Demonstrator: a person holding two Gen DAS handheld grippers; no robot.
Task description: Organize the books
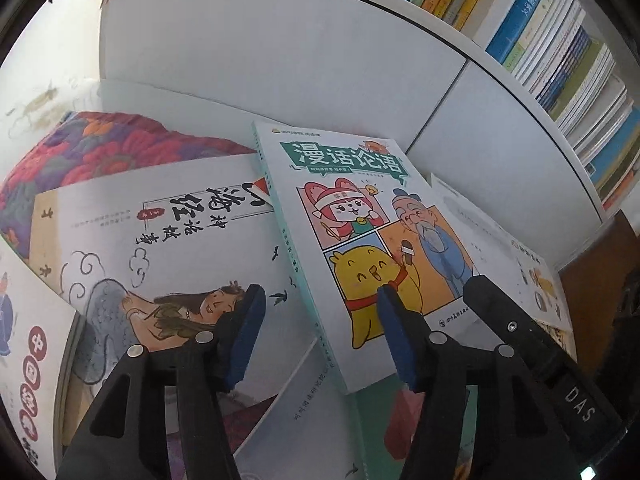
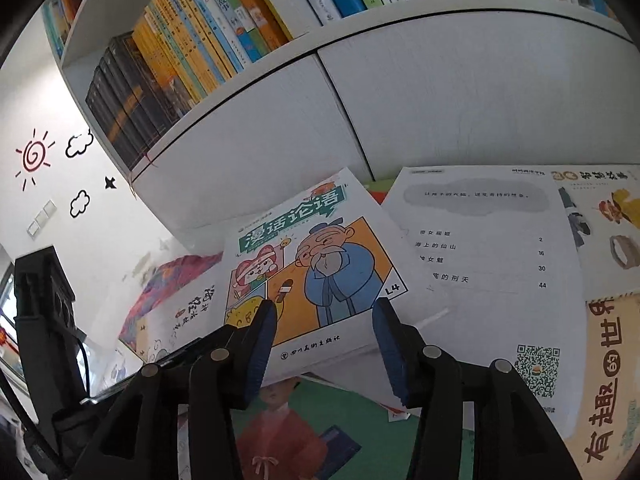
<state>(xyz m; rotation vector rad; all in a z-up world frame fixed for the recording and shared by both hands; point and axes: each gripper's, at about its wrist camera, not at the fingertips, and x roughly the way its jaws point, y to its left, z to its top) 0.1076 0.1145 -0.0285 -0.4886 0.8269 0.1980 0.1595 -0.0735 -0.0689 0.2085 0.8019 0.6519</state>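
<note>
A comic-cover book [image 1: 360, 248] with a teal title, a yellow chick and a bearded old man lies on top of a loose pile of books; it also shows in the right wrist view [image 2: 320, 268]. My left gripper [image 1: 320, 336] is open just above its near left edge, its right pad over the cover. My right gripper [image 2: 324, 344] is open, with its jaws on either side of the book's near edge, not closed on it. The right gripper's black finger [image 1: 520, 328] shows in the left view beside the book. A white book with brush lettering [image 1: 160, 248] lies to its left.
A white bookcase [image 2: 440, 92] stands behind, with closed cabinet doors and a shelf packed with upright books [image 2: 224, 28]. More books lie around: a white contents page [image 2: 480, 256], a yellow one [image 2: 612, 380], a green one [image 2: 320, 432]. A flowered cloth [image 1: 100, 148] lies far left.
</note>
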